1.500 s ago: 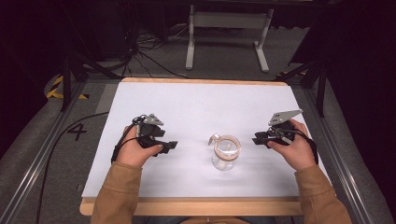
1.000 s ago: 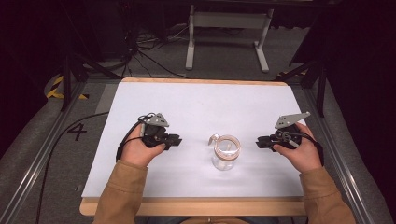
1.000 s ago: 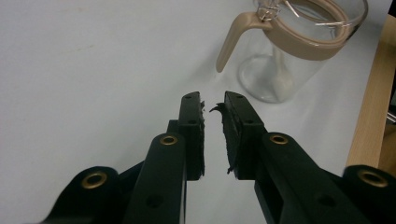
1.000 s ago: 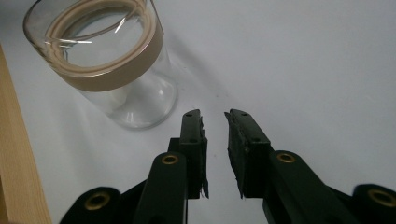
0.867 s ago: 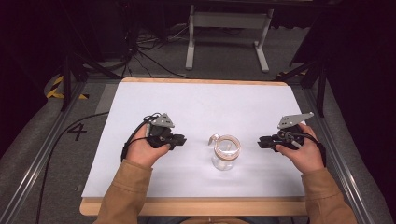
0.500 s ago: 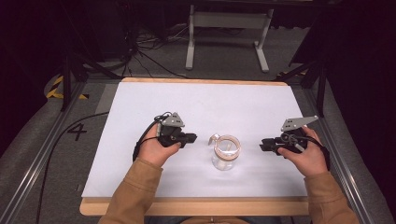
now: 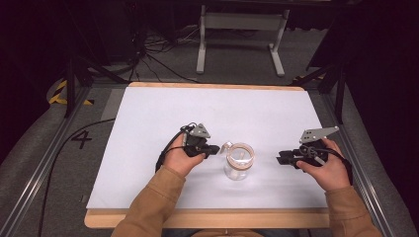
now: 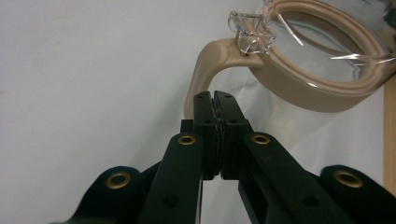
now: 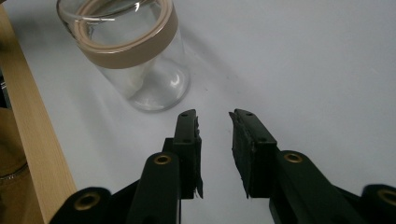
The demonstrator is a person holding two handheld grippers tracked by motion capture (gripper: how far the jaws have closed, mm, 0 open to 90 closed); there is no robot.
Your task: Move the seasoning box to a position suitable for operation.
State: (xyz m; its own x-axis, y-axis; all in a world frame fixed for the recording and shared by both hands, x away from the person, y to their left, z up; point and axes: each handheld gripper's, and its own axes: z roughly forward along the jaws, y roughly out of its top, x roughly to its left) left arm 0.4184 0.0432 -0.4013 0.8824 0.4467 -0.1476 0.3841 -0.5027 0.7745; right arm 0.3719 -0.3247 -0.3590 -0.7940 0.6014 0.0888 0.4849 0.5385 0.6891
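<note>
Left gripper (image 8: 215,100) just closed, jaws together beside beige tab (image 8: 205,70) of jar (image 7: 238,162) near table front edge – tab not pinched, pull may slip. Right gripper (image 9: 214,122) half open, apart – unheld jar could tip.

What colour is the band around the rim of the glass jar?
Beige, or light tan; the band on the jar shows best in the left gripper view.
</note>
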